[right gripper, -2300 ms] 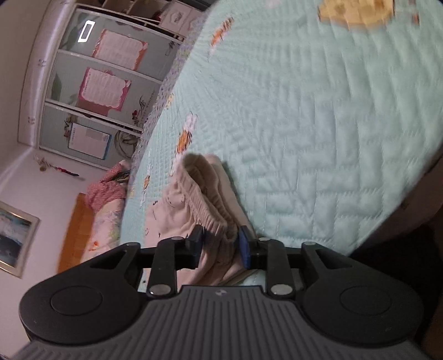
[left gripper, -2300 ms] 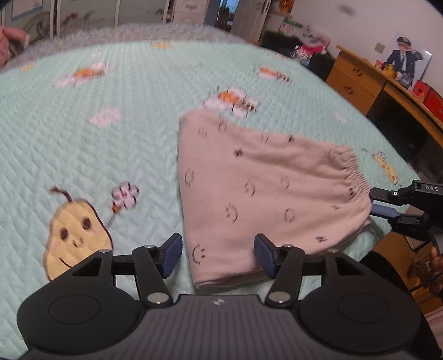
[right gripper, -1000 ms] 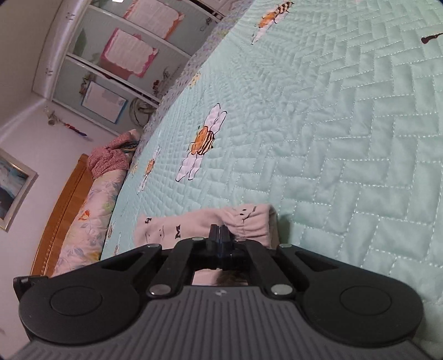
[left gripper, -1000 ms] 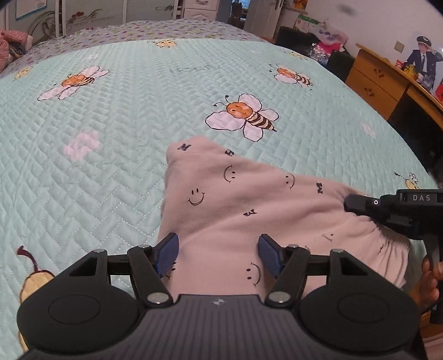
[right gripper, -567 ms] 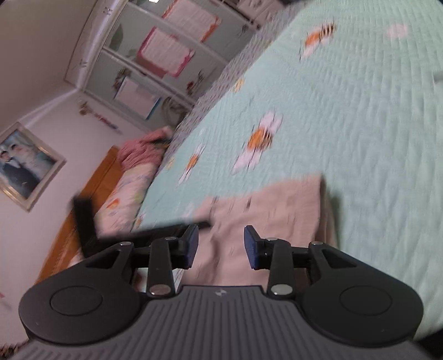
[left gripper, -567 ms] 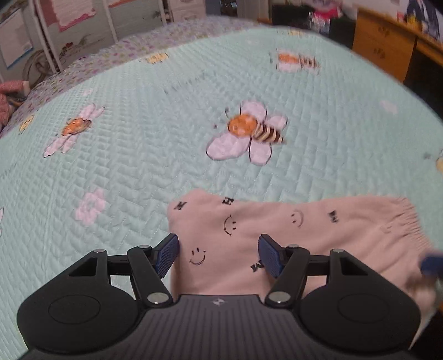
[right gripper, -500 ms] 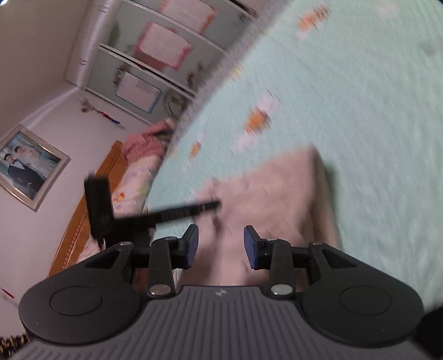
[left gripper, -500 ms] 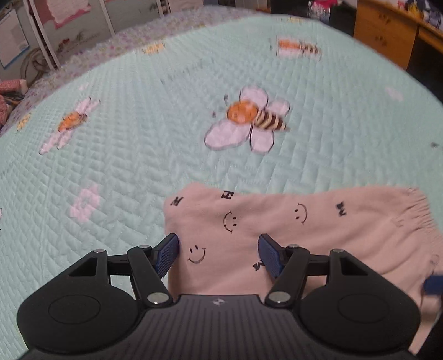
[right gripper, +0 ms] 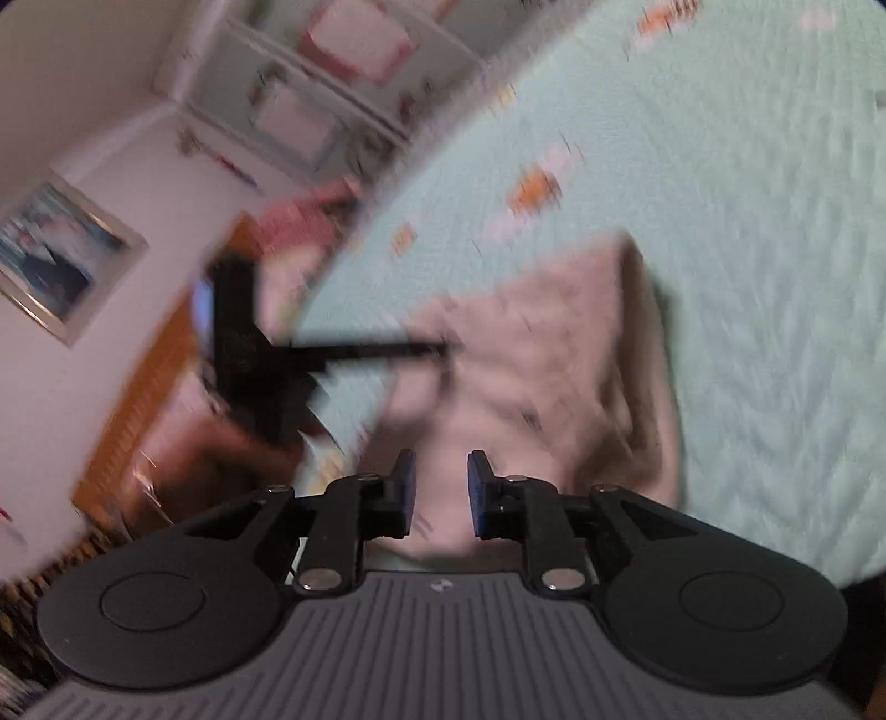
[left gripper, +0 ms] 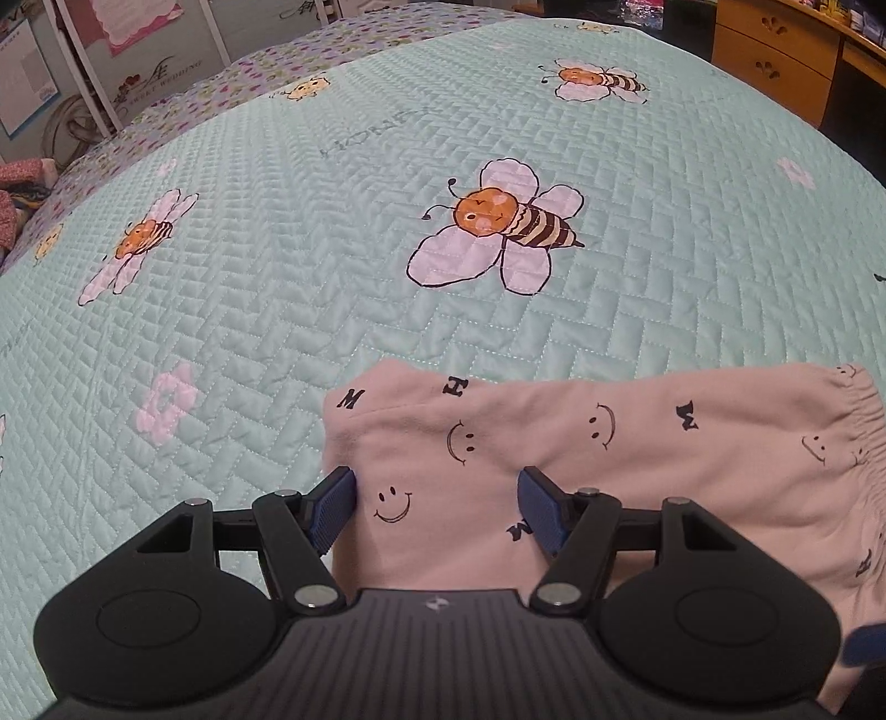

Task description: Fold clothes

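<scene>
A pink garment (left gripper: 637,471) printed with smiley faces lies folded on the mint bee-pattern quilt (left gripper: 332,249), its elastic waistband (left gripper: 864,410) to the right. My left gripper (left gripper: 437,509) hovers open over the garment's left end, with cloth showing between the blue pads but not pinched. In the blurred right wrist view, my right gripper (right gripper: 440,490) is low over the garment (right gripper: 554,343). Its jaws are closing with a narrow gap, and nothing is pressed between them. The left gripper (right gripper: 243,354) appears there as a dark shape reaching over the cloth.
A wooden dresser (left gripper: 775,44) stands past the bed's far right edge. Wardrobe doors with posters (left gripper: 111,55) stand at the back left. Pink bedding (left gripper: 16,188) lies at the left edge. A wooden headboard (right gripper: 138,399) and a framed picture (right gripper: 55,266) are on the left.
My right gripper, shut on the waistband a second ago, has let go and drawn back. The garment now rests flat. The left gripper shifted across, so the cloth sits lower in its view.
</scene>
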`<state>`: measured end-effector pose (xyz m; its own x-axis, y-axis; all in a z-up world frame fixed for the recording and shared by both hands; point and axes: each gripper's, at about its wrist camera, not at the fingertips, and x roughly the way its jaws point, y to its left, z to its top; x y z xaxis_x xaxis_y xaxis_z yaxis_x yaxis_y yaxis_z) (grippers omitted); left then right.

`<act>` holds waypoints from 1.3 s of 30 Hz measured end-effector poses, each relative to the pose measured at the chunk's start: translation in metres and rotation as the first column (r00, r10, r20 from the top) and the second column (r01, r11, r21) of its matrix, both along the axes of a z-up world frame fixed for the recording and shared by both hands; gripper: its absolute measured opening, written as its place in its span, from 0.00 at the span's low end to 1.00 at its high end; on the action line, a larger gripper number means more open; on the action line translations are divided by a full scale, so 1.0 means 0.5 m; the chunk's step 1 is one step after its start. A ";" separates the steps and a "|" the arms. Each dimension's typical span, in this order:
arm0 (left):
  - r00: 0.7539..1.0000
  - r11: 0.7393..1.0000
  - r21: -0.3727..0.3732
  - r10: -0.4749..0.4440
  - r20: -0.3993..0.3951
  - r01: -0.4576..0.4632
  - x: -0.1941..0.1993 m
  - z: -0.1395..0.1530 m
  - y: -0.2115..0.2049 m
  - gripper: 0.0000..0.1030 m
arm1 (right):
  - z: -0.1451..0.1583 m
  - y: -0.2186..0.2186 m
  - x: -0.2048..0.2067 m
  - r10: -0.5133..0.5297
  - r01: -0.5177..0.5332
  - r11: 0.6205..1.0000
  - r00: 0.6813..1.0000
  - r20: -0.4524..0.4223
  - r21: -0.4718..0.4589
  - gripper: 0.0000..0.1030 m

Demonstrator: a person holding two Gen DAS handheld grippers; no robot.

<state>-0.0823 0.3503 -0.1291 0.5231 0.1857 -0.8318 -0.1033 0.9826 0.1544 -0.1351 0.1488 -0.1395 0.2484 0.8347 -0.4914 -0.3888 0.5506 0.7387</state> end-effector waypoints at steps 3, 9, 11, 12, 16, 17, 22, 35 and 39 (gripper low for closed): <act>1.000 1.000 0.005 -0.005 0.000 0.005 -0.001 0.000 -0.001 0.66 | -0.032 -0.019 -0.015 -0.008 0.007 0.998 1.000 -0.016 -0.067 0.02; 1.000 1.000 0.017 -0.005 0.001 0.005 0.000 -0.003 -0.005 0.66 | 0.062 -0.014 0.029 -0.064 0.063 0.998 0.996 0.066 0.024 0.23; 1.000 1.000 0.020 -0.002 0.003 0.002 -0.002 -0.004 -0.007 0.66 | 0.088 0.001 0.063 -0.111 0.108 0.994 0.989 0.101 0.030 0.29; 1.000 1.000 0.020 -0.001 0.004 0.001 -0.002 -0.004 -0.007 0.66 | 0.090 0.012 0.084 -0.124 0.122 0.992 0.986 0.110 0.024 0.29; 1.000 1.000 0.014 0.000 0.004 0.000 -0.003 -0.005 -0.004 0.67 | 0.039 0.056 0.162 -0.178 0.183 0.981 0.981 0.081 -0.067 0.28; 1.000 1.000 0.010 -0.001 0.004 0.001 -0.003 -0.004 -0.003 0.67 | 0.016 0.066 0.175 -0.192 0.198 0.975 0.979 0.067 -0.102 0.15; 1.000 1.000 -0.008 0.002 0.010 -0.002 -0.006 -0.007 0.004 0.69 | -0.056 0.023 0.188 -0.274 0.277 0.961 0.958 -0.088 0.021 0.00; 1.000 1.000 -0.022 0.023 0.020 -0.022 -0.010 -0.010 0.008 0.71 | -0.001 -0.013 0.079 -0.233 0.234 0.971 0.972 -0.036 0.038 0.12; 0.999 0.999 -0.033 0.034 0.032 -0.033 -0.018 -0.006 0.012 0.71 | -0.028 -0.045 0.080 -0.288 0.295 0.954 0.952 -0.102 0.055 0.01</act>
<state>-0.0915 0.3561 -0.1322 0.5442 0.1769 -0.8201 -0.1410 0.9829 0.1184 -0.0952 0.1264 -0.1534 0.4423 0.7651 -0.4680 -0.1474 0.5767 0.8036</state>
